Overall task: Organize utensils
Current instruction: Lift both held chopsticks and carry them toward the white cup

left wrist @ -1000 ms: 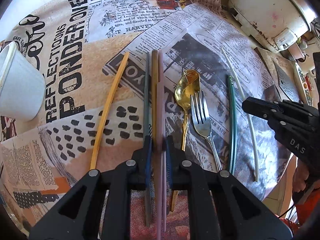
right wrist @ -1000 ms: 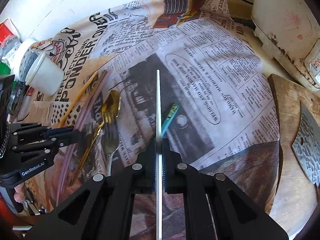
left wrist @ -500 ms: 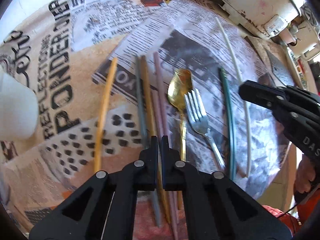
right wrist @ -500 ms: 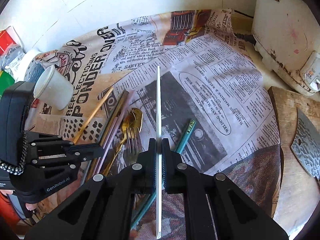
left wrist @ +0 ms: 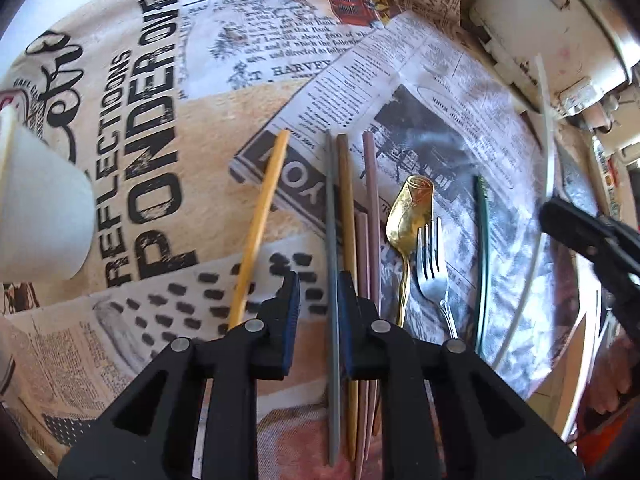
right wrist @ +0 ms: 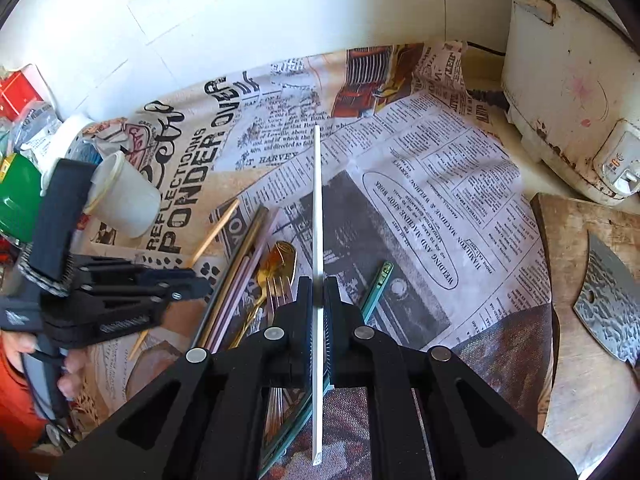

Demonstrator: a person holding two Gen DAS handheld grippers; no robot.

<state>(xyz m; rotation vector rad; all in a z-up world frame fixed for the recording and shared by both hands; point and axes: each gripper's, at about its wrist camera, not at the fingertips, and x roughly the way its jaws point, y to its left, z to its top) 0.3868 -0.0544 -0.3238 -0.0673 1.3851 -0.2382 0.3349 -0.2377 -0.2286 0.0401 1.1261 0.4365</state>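
Utensils lined up on newsprint-covered bench (left wrist: pixel 152 168), white cup (left wrist: pixel 40 220) at left, cleaver (right wrist: pixel 608 304) on board at right.
Left hand-held gripper (left wrist: pixel 318 300) spread, low over grey stick (left wrist: pixel 332 280), beside spoon (left wrist: pixel 410 216) and fork (left wrist: pixel 432 276). Right hand-held gripper (right wrist: pixel 319 312) pinches white stick (right wrist: pixel 317 220), raised above green stick (right wrist: pixel 378 284).

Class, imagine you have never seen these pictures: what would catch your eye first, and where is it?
First, the white chopstick clamped upright in the right gripper, above the newspaper-print cloth. Next, the gold spoon shining mid-cloth beside the silver fork, right of the open left gripper.
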